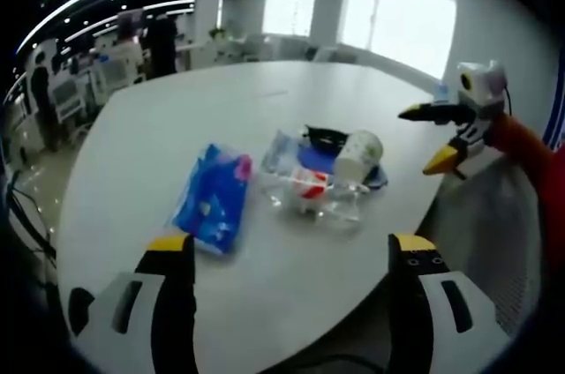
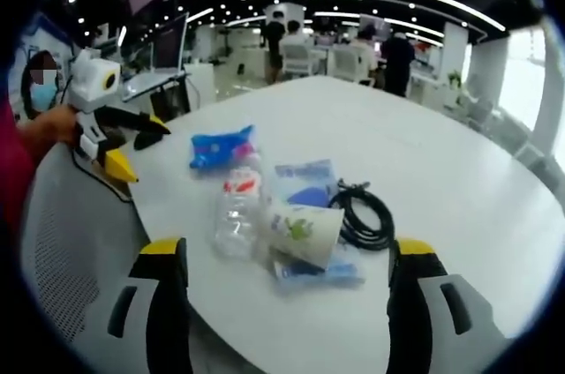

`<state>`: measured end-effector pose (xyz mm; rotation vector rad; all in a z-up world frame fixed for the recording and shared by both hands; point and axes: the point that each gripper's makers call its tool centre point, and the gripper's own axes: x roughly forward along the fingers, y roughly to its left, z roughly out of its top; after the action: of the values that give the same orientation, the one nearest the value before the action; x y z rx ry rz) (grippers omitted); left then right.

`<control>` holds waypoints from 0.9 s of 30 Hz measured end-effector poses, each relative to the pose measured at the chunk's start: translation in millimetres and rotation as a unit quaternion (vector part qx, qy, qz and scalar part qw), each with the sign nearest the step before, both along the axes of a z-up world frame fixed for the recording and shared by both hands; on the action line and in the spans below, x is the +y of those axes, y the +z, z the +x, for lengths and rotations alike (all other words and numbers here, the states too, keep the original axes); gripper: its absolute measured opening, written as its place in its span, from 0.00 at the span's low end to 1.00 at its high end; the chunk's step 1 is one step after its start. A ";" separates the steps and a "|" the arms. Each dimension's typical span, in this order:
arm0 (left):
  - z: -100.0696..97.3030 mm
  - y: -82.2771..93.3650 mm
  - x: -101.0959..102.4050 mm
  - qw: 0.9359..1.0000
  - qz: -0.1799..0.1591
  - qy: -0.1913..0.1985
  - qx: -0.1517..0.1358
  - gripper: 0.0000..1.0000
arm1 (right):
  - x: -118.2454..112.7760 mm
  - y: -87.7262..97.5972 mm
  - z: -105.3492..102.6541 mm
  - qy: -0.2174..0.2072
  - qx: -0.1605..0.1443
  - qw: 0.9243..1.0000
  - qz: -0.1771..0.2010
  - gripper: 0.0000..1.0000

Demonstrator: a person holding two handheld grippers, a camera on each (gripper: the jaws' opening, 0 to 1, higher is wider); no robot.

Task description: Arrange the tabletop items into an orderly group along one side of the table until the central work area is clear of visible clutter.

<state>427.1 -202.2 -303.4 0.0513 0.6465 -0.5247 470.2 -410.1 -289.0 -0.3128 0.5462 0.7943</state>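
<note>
the left claw was held spread wide above the near edge of the white bench, with nothing between its yellow-tipped jaws. just ahead of its left jaw a blue plastic packet was laid flat on the bench. ahead and between the jaws, a clear plastic bottle with a red label was seen lying on its side, touching a white paper cup tipped over beside it. beyond the cup, a coiled black cable was partly hidden, and a bluish transparent bag was spread under the cluster. far to the right of this claw, the right claw was seen at the bench's edge, also parted and holding nothing.

in the right gripper view, the right claw was likewise spread, empty, at the edge of the bench. the paper cup lay on its side between and just ahead of its jaws, with the bottle touching it on the left and the black cable coiled just to the right. the bluish bag was tucked beneath them, and the blue packet was set farther ahead to the left. the left claw was seen far left, jaws apart.
</note>
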 end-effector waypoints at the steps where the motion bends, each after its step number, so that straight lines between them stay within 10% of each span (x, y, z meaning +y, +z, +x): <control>1: -0.1 0.0 0.0 1.000 0.000 0.000 0.000 0.87 | 5.6 1.2 -0.4 0.008 0.001 1.000 0.000 0.91; 27: -1.1 0.6 0.5 1.000 0.000 0.000 0.000 0.86 | 95.9 -24.3 1.2 0.101 0.066 0.992 -0.031 0.70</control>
<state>426.1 -201.7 -302.8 0.0511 0.6469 -0.5239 471.4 -314.2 -313.2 -0.3790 0.6712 1.0002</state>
